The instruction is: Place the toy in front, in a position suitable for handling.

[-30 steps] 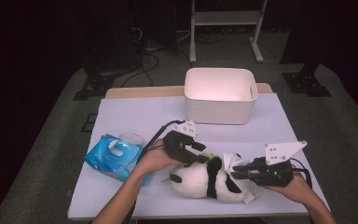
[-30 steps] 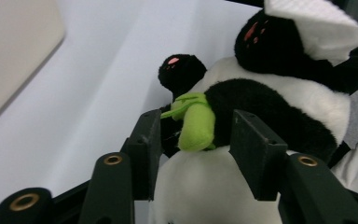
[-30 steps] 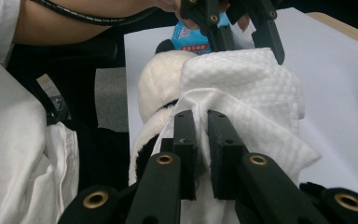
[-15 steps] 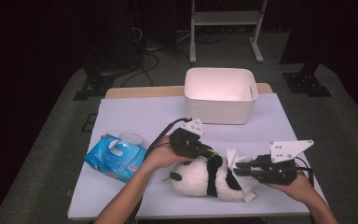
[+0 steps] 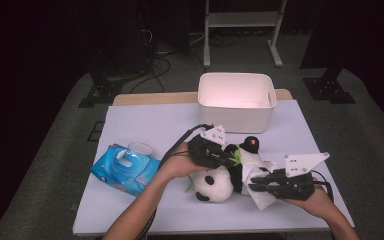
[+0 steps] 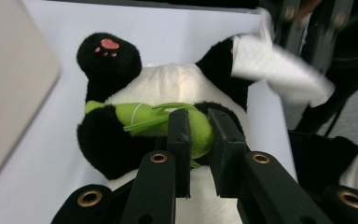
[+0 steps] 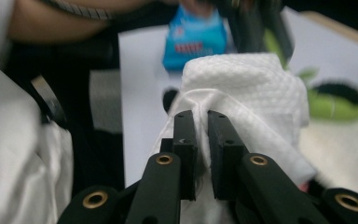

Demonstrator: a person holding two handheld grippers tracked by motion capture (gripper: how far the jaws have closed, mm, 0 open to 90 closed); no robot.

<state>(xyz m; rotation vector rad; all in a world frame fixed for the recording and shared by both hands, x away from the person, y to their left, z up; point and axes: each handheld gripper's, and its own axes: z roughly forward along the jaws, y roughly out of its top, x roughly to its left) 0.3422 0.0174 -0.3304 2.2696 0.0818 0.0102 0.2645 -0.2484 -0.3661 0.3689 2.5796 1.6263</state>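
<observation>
The panda toy [image 5: 225,172] lies on the bench [image 5: 145,125], head toward the person, feet toward the bin [image 5: 236,100]. Left gripper [image 6: 198,133] fingers have just closed onto its green bamboo [image 6: 161,116]; right gripper [image 7: 201,140] fingers pinch a white wipe [image 7: 242,88] beside its leg. The wipes pack [image 5: 125,168] lies beyond the left fingers.

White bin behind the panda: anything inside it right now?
From the high view, the white bin shows only bare pale inner walls and floor. Its near wall hides the front strip of the floor, so something small lying there could not be seen.
</observation>
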